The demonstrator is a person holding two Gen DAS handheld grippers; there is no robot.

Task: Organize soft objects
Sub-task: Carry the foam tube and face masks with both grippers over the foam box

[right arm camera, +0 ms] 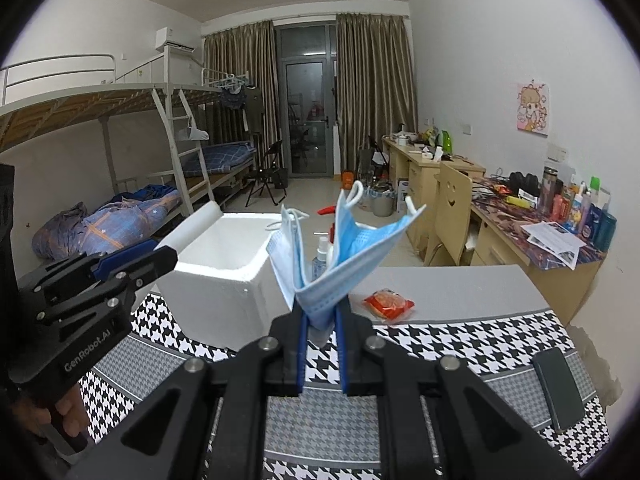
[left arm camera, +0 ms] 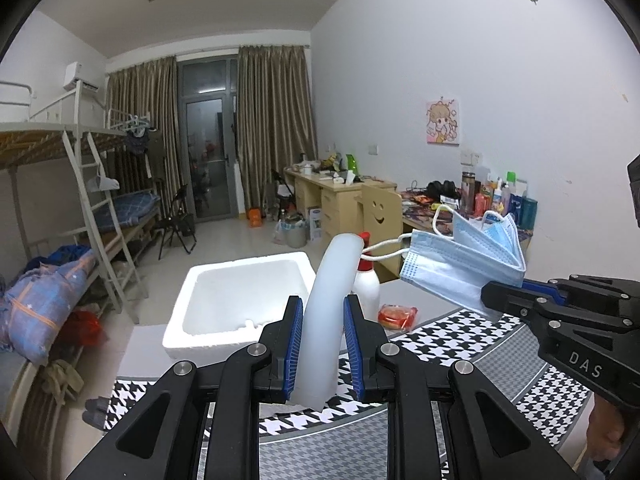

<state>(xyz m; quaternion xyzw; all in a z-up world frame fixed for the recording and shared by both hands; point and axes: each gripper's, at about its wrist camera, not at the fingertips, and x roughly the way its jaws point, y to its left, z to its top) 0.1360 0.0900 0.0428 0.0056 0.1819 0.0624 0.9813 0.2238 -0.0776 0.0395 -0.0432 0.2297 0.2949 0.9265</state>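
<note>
We hold both grippers above the table, each carrying something soft. Our left gripper (left arm camera: 320, 344) has its blue pads pressed against a pale, translucent white strip (left arm camera: 326, 312) that curves upward and bends over at the top; it looks like a flexible foam or silicone piece, though we cannot say exactly which. Our right gripper (right arm camera: 320, 344) pinches a bunch of blue disposable face masks (right arm camera: 340, 260) near their bottom fold, so the pleated panels fan upward and the white ear loops dangle free.

Both loads hang in the air, near the open white styrofoam box (left arm camera: 240, 300) that sits on the houndstooth table mat (right arm camera: 460, 344). We judge that box to be the collecting place, which is why both grippers point toward it. Gripping the masks low at one bunched end keeps the stack together as one handful.

Beyond the box stand a white bottle with a red cap (left arm camera: 366, 280) and a small clear spray bottle (right arm camera: 321, 256), and a red snack packet (right arm camera: 388, 304) lies on the grey tabletop, just beside the mat. A dark phone (right arm camera: 558, 388) rests on the mat's right part. The loose ear loops could snag on the box rim as we lower the masks.
</note>
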